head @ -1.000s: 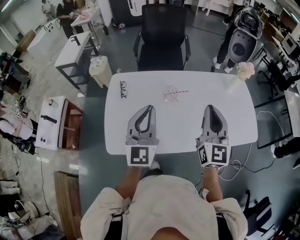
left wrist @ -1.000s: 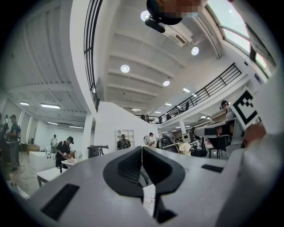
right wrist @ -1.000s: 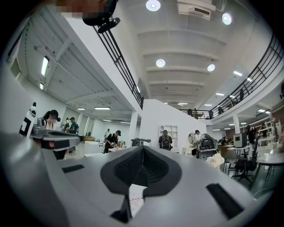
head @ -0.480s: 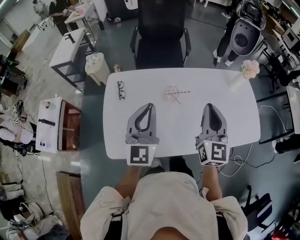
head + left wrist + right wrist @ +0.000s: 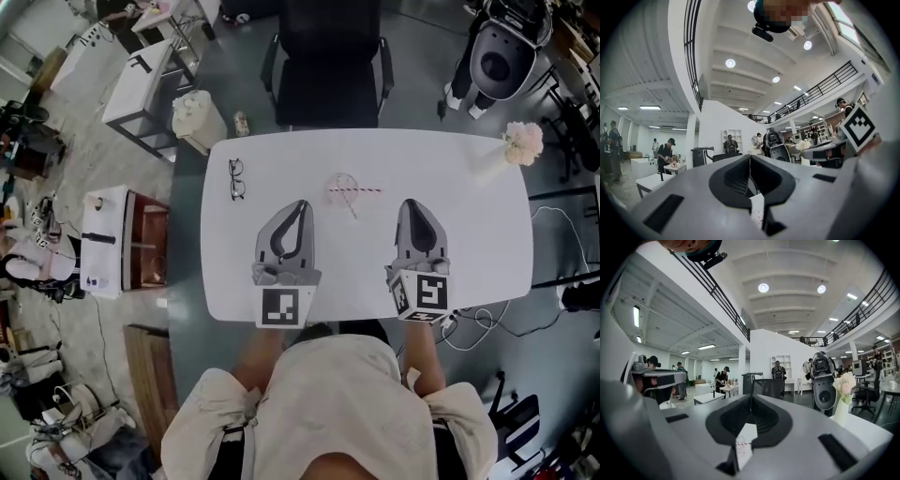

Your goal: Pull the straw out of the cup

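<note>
Red-and-white striped straw (image 5: pixel 368 189) leans out of a clear cup (image 5: pixel 342 180)

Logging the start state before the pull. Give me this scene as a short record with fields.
surface: white table
cup: clear, mid-table, beyond both grippers
straw: striped, in the cup, leaning toward the right
left gripper: shut, empty, short of the cup
right gripper: shut, empty, short of the cup
other items: glasses at the left, flower vase at the far right corner
</note>
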A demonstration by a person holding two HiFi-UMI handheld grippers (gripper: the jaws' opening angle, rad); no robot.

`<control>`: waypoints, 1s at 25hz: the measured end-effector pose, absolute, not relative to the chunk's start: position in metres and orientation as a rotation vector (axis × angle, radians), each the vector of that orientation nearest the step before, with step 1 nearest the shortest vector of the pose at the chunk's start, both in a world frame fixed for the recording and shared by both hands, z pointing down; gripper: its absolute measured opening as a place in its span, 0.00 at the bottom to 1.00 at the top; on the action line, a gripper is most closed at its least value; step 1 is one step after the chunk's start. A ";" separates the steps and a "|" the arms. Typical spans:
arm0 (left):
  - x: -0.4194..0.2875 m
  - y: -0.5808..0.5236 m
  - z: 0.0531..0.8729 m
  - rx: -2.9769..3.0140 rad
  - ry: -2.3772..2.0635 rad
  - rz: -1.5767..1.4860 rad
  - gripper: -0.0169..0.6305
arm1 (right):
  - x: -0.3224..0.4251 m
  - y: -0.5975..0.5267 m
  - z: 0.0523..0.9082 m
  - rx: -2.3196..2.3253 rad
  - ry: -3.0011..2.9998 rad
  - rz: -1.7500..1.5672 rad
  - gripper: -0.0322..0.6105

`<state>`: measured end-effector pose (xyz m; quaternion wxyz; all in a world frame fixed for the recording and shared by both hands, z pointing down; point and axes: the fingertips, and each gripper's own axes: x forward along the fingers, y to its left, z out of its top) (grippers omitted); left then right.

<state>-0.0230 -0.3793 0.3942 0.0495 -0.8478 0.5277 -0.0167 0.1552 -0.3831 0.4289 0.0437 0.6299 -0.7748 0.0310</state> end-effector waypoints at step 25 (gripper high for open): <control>0.017 -0.474 0.467 -2.534 1.821 -0.408 0.04 | 0.150 -0.473 0.625 1.422 -2.410 0.624 0.28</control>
